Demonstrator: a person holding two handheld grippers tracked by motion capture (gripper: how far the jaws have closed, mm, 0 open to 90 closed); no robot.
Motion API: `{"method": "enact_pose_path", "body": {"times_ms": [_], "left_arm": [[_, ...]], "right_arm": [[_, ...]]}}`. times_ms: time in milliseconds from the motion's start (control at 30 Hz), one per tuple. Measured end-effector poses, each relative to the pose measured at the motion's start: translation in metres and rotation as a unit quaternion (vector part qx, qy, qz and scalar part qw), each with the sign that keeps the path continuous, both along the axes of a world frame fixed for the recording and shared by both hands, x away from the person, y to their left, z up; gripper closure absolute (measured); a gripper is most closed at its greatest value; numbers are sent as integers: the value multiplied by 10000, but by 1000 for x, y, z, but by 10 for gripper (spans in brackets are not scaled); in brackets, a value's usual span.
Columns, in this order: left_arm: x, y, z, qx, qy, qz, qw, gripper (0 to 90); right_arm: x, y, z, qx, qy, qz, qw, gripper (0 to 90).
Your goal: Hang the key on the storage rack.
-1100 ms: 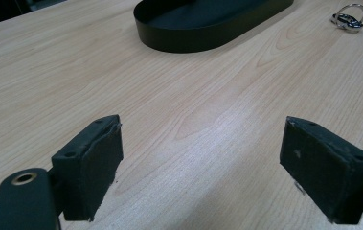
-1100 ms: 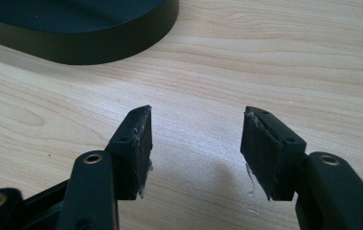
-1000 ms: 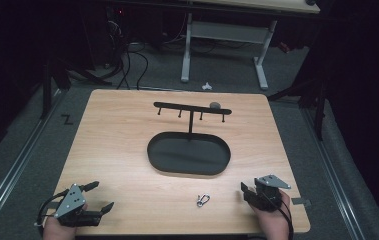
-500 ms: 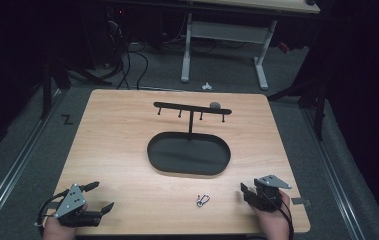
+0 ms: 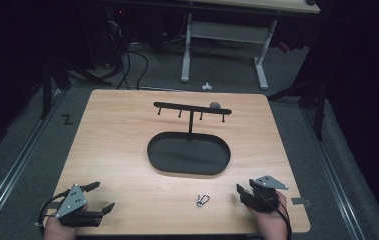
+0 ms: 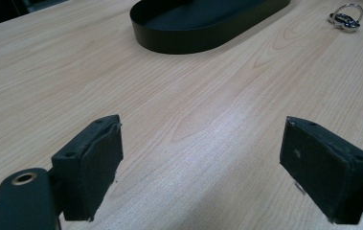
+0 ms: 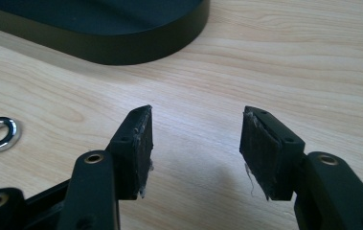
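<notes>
both tools rest near the front edge of the tabletop (image 5: 127, 115), one toward each front corner. left tool (image 5: 97, 196): jaws spread wide, nothing between them. right tool (image 5: 242, 192): jaws have just been closing a little, standing partly open and empty. the metal snap hook (image 5: 203, 200) lies flat on the bare wood between the two tools, nearer the right one, in front of the black oval tray (image 5: 189, 154) that forms the base of the hook rack (image 5: 192, 108). recommended approach: bring the right tool in low, straddle the hook's narrow body rather than its ring, and close firmly, since a thin flat piece is likely to slide away.
</notes>
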State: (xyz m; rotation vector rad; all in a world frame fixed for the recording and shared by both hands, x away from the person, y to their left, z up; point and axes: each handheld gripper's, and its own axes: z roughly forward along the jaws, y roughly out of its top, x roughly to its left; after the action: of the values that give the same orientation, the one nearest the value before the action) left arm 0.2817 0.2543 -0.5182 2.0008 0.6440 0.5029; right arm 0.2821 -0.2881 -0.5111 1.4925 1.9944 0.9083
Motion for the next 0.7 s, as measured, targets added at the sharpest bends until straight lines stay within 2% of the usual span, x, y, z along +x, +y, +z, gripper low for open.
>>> {"method": "enact_pose_path", "body": {"times_ms": [200, 567, 700], "left_arm": [[0, -1, 0, 12, 5, -29, 10000, 153], [0, -2, -1, 30, 13, -50, 10000, 153], [0, -2, -1, 36, 15, -54, 10000, 153]], "right_arm": [[0, 9, -1, -3, 119, 187, 9998, 450], [0, 20, -2, -55, 169, 390, 9991, 442], [-1, 22, -1, 35, 222, 504, 9985, 452]]}}
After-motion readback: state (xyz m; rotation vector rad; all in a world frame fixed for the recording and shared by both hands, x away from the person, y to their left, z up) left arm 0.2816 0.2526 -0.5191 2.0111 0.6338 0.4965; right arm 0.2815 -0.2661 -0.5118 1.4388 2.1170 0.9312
